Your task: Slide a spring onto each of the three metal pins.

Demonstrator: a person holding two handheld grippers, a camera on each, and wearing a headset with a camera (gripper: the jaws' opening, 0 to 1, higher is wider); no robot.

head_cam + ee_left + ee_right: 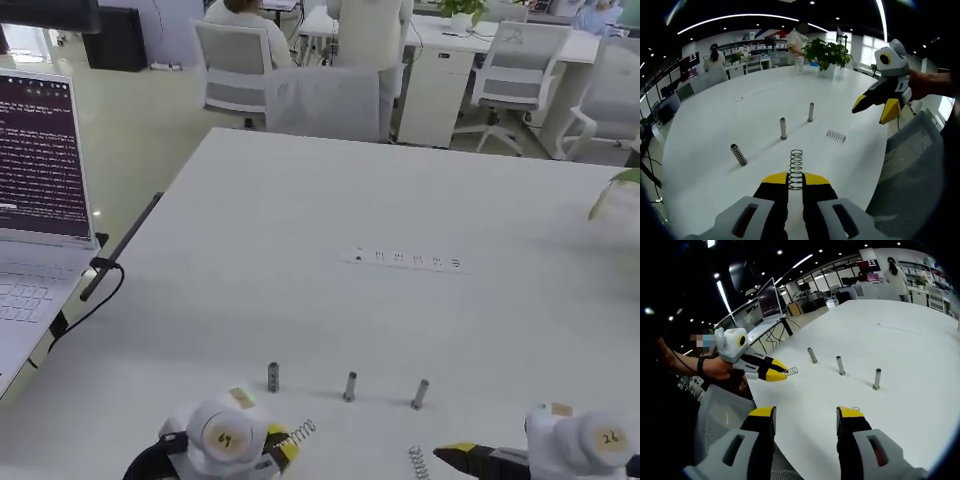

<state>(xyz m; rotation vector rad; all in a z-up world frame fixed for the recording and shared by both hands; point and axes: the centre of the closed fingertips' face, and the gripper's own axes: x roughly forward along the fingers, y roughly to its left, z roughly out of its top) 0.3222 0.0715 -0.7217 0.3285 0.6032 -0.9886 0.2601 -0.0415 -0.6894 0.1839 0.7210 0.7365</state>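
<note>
Three short metal pins stand in a row on the white table. The left pin (273, 377) carries a spring; the middle pin (350, 386) and the right pin (420, 394) are bare. My left gripper (280, 445) hovers in front of the left pin, shut on one end of a spring (796, 165) that sticks out forward. A loose spring (418, 462) lies on the table in front of the right pin, just beside my right gripper (445, 455). In the right gripper view my right gripper (806, 415) is open with nothing between its fingers.
A white power strip (405, 260) lies mid-table beyond the pins. An open laptop (35, 160) sits at the left edge with a black cable (100, 290). A potted plant (620, 195) stands at the right. Office chairs (325, 100) and people are behind the table.
</note>
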